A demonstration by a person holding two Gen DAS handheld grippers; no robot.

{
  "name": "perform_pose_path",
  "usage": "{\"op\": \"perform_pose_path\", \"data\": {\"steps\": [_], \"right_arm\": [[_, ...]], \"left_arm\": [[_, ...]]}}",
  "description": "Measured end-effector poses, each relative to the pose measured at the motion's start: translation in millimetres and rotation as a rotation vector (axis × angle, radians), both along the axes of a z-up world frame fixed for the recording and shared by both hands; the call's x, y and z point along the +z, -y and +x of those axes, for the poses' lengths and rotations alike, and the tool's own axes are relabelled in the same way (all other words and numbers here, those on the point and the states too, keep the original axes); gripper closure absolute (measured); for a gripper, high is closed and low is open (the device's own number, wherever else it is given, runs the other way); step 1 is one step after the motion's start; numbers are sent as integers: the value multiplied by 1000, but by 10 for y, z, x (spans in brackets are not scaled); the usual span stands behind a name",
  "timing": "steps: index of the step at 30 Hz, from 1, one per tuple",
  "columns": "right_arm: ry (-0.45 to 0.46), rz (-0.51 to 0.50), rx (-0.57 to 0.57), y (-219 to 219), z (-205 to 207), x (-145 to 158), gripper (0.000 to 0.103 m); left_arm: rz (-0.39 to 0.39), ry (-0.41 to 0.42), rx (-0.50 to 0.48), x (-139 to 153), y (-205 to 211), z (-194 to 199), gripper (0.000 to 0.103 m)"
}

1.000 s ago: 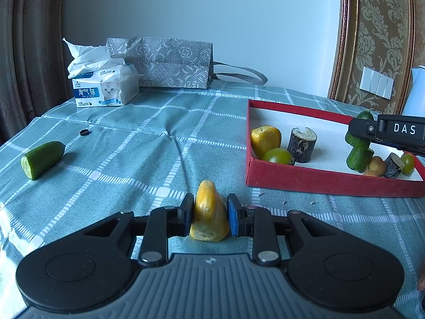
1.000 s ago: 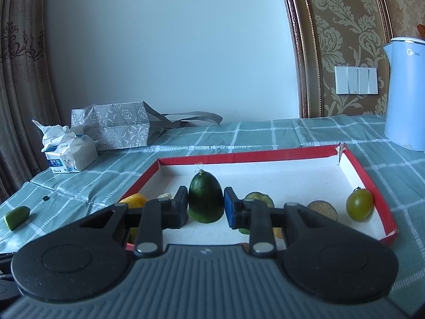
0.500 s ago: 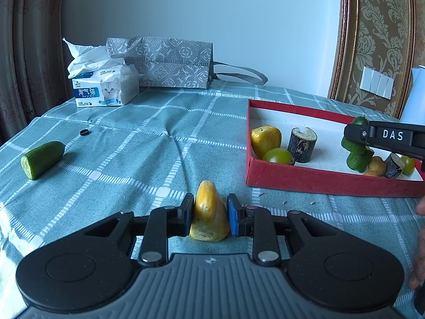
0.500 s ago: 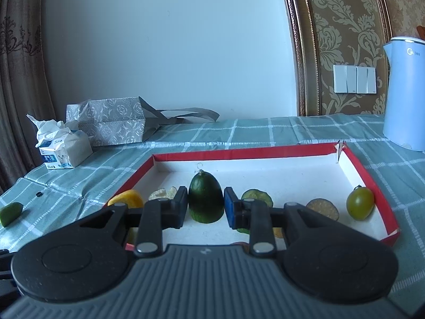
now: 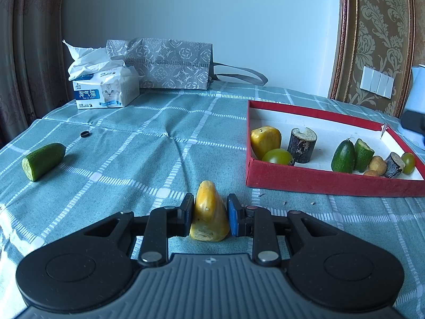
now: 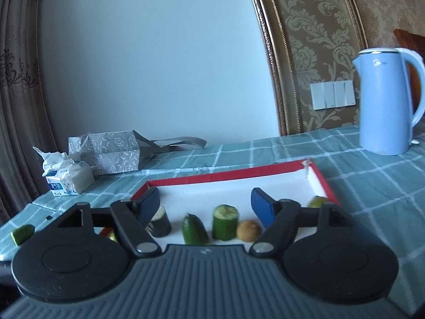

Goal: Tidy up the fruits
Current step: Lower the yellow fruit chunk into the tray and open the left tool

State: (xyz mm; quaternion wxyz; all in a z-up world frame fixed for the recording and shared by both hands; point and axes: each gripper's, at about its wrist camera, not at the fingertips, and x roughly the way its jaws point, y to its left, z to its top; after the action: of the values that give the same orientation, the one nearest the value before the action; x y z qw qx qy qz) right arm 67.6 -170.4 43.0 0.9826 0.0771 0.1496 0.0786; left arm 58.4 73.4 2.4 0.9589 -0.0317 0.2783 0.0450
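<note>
- The white tissue pack (image 5: 106,89) at the far left of the table carries a blue label with Chinese characters and a kitten's face; the smaller print is too small to read. The pale blue electric kettle (image 6: 386,101) bears a small mark near its rim that is also unreadable.
- The left gripper (image 5: 209,212) is pinching a yellow cone-shaped fruit piece (image 5: 209,212) — both pads press its sides, and its flat base rests on the teal checked tablecloth (image 5: 148,154).
- The right gripper (image 6: 205,207) is spread wide, with nothing between its blue pads, and hangs over the near part of the red-walled cardboard tray with a white floor (image 5: 305,183).
- Inside the tray, from the left wrist view: a yellow chunk (image 5: 265,139), a green tomato (image 5: 277,156) touching it, a dark bark-covered stub (image 5: 302,145), a whole small green cucumber tip (image 5: 343,156) just beside a cut cucumber piece (image 5: 363,155), then small tan pieces, another dark stub and a second green tomato crowded in the near right corner.
- The tray's middle and far floor lie bare.
- A cut green cucumber half (image 5: 42,157) lies near the table's left edge, well apart from the tray, with a small black ring (image 5: 85,134) beyond it.
- A grey patterned paper bag (image 5: 167,66) lies along the far edge against the wall.
</note>
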Motion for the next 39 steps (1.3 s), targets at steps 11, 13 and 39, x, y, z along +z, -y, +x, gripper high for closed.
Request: {"op": "perform_pose_path", "data": {"steps": [11, 13, 39], "right_arm": [[-42, 10, -34, 408, -158, -147, 29], [-45, 12, -33, 421, -154, -154, 29], [-49, 70, -40, 552, -126, -139, 29]], "left_arm": [[9, 49, -31, 294, 330, 31, 77], [10, 61, -47, 382, 430, 94, 77], [76, 40, -80, 391, 982, 1047, 77]]}}
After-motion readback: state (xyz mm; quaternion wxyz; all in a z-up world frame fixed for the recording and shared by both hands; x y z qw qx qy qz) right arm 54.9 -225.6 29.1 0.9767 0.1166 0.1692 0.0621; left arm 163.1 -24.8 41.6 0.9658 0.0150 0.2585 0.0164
